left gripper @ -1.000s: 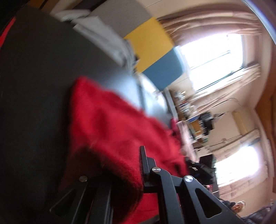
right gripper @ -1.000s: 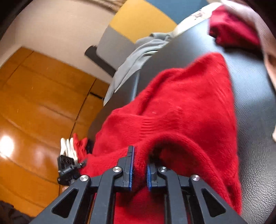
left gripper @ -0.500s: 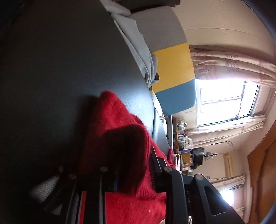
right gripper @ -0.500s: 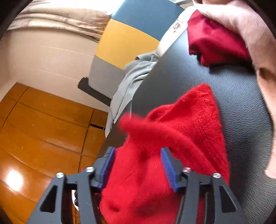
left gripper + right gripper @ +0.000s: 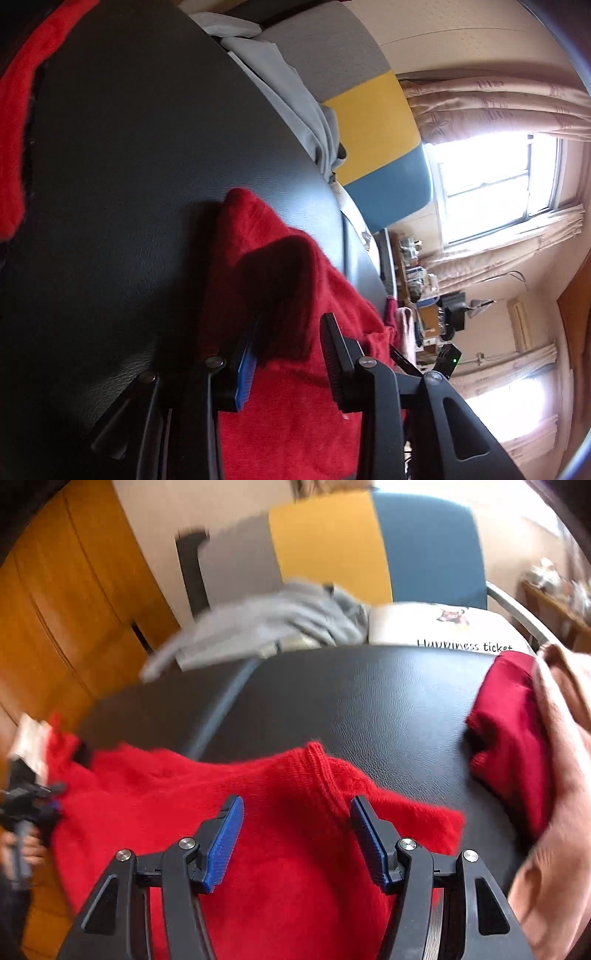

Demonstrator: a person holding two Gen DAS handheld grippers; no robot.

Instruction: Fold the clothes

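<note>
A bright red knitted sweater [image 5: 280, 406] lies crumpled on the black padded surface [image 5: 129, 184]. My left gripper [image 5: 291, 321] has its jaws opening; a raised fold of the sweater stands between them, loose against the blue pad and not squeezed. In the right wrist view the sweater [image 5: 166, 794] spreads below my right gripper [image 5: 295, 801], whose jaws stand apart and are closing a little over a ribbed edge without pressing it. The left gripper and a hand show blurred at the left edge [image 5: 29, 797].
A dark red garment [image 5: 509, 738] and a pink one [image 5: 565, 738] lie at the right of the black surface [image 5: 369, 701]. Behind it are a grey garment [image 5: 277, 620], a white printed cloth [image 5: 443, 627] and a grey, yellow and blue chair back [image 5: 325, 546]. Another red strip [image 5: 14, 129] lies at the far left.
Both grippers were shut on the red sweater a second ago and have let it go. The sweater has dropped onto the surface, and the right gripper has swung and rolled above it.
</note>
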